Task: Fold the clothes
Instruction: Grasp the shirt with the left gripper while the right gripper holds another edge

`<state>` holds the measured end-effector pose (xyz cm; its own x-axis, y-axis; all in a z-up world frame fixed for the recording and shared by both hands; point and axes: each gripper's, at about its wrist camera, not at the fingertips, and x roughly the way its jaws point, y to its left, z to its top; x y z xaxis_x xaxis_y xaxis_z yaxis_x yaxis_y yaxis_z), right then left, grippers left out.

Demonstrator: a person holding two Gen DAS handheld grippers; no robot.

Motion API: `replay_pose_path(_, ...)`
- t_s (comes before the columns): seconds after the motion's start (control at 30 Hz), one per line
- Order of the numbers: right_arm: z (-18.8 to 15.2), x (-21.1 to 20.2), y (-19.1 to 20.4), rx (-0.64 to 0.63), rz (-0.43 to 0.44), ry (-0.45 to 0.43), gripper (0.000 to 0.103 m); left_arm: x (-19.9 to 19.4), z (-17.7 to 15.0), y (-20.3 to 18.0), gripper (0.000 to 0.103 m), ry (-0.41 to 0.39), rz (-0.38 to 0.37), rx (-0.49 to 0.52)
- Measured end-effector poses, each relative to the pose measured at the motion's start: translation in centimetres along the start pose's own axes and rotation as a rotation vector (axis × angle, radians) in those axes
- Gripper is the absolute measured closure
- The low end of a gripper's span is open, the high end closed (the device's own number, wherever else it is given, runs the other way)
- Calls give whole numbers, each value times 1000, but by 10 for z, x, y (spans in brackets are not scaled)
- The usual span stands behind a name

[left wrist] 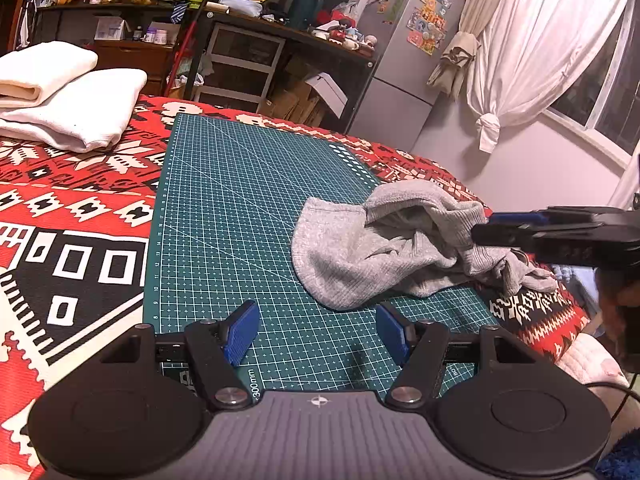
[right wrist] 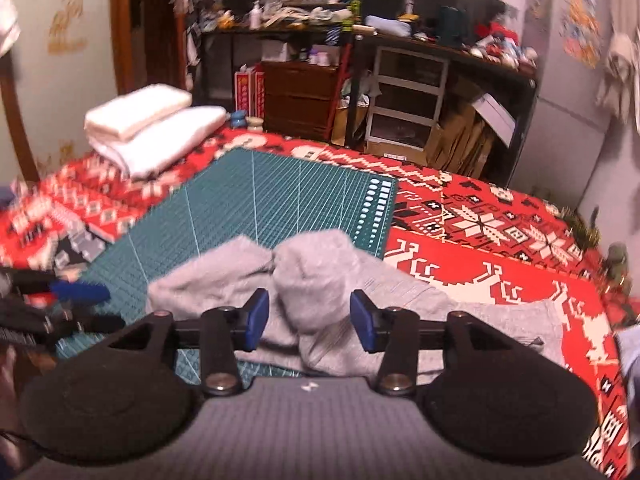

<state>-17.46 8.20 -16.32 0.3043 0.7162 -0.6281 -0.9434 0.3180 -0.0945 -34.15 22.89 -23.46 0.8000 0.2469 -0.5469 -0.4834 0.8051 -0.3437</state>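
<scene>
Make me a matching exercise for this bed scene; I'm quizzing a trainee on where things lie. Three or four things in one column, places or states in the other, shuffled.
Things:
1. grey garment
2. white towels
3. green cutting mat
4. left tool

Places or states:
A. folded and stacked at the far left of the bed
B. open, with nothing between its pads, above the mat's near edge
C. crumpled, lying partly on the mat and partly on the blanket
D. spread flat on the red patterned blanket

Pairs: 1-C, 2-A, 3-D, 4-B
</scene>
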Motion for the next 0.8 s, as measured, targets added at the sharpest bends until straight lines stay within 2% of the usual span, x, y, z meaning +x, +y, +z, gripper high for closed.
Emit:
replay_pose_path(0.13, -8, 19, 11, -32, -32, 16, 55, -1, -1, -1, 40, 4, 3, 5)
replay_pose_path(0.17, -9, 24, 10, -32, -43, 19, 60, -2, -2, -2, 40, 4, 3, 7)
replay_pose_path(0.2, -10, 28, 8, -28, -46, 19, 82, -2, -2, -2, 40, 5, 3, 8)
replay_pose_path(0.23, -9, 29, 4, -15, -43, 15, 90, -2, -2, -2, 40, 5, 3, 9)
replay_pose_path(0.3, -6, 27, -8, 21, -40, 3, 91, -2, -2, -2, 40, 4, 2, 7)
replay_pose_path(0.47, 3, 7, -44, 99, -103, -54, 91, 1, 0, -3, 40, 6, -21, -1)
replay_pose_path(0.57, 7, -5, -72, 169, -132, -76, 91, 2, 4, -10, 40, -6, -44, 31)
replay_pose_path(0.8, 6, -24, -102, 209, -163, -94, 91, 11, 22, -37, 40, -64, -27, 246)
